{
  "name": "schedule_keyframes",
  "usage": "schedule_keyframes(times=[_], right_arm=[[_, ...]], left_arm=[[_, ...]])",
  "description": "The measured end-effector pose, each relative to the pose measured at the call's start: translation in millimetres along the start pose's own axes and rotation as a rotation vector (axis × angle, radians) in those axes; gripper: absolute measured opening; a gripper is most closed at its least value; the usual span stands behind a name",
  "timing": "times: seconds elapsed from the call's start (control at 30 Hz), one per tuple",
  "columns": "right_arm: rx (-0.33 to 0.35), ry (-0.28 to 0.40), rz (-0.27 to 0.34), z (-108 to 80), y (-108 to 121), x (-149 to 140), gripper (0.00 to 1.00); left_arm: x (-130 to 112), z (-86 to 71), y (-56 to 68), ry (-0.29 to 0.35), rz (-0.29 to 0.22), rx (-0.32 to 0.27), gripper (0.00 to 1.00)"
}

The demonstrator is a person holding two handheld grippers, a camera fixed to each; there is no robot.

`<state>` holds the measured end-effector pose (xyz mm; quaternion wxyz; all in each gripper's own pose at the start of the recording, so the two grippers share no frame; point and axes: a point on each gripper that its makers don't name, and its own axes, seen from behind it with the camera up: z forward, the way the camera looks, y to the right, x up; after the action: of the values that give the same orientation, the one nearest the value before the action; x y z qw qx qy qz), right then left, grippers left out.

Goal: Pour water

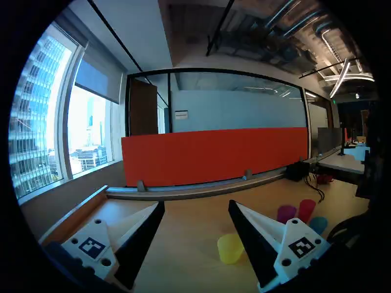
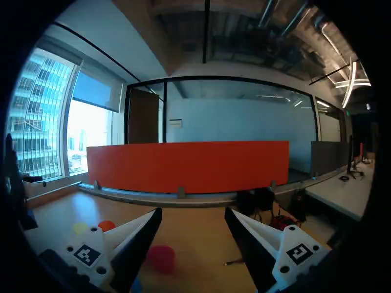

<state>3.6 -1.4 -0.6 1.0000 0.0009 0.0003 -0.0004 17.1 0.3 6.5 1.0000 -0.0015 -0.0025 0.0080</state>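
Our left tool hangs above the wooden surface with its two fingers spread wide and nothing between them. A yellow cup stands on the surface near us, just left of the right finger. Farther right a purple cup and a pink cup stand side by side, and a blue cup sits just right of them, nearer to us. At the far edge of the surface runs an orange divider, with a glass wall behind it and a window on the left. A black box with cables lies at the far right.

Our right tool is also open, fingers well apart, gripping nothing. In the right gripper view a red cup stands on the surface low between the fingers, close beside the left finger and apart from the right one. We cannot tell whether it touches the left finger. To the far left a yellow cup and an orange cup stand next to each other, both partly hidden by that finger. The orange divider crosses the far side here too, and dark chairs stand near its right end. All the cups we see are upright; whether they hold water we cannot tell.
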Motion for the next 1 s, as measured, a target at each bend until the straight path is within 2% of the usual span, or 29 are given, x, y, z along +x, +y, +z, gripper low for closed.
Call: schedule_keyframes(times=[0.17, 0.27, 0.47, 0.57, 0.77, 1.0], right_arm=[[0.021, -0.001, -0.006, -2.9, -9.2, 24.8, 0.99], [0.041, 0.0, -0.005, -3.8, -15.4, 39.8, 0.99], [0.065, 0.001, -0.003, -5.0, -20.5, 66.7, 0.99], [0.067, 0.006, -0.018, -4.6, -19.1, 72.7, 0.99], [0.093, 0.002, -0.038, -6.8, -23.9, 75.2, 0.99], [0.215, -0.016, -0.035, -13.1, -46.5, 75.0, 0.99]], left_arm=[[32.8, 3.5, -0.7, 0.002, 0.029, 0.008, 0.97], [51.2, 6.9, 4.4, 0.006, 0.03, -0.007, 0.97], [89.0, 10.7, 17.0, 0.025, -0.011, -0.063, 0.97], [102.1, 9.4, 19.6, 0.042, -0.014, -0.083, 0.97], [102.1, 9.0, 29.9, 0.033, -0.007, -0.131, 0.97], [95.8, 6.8, 56.2, 0.018, -0.018, -0.259, 0.97]])
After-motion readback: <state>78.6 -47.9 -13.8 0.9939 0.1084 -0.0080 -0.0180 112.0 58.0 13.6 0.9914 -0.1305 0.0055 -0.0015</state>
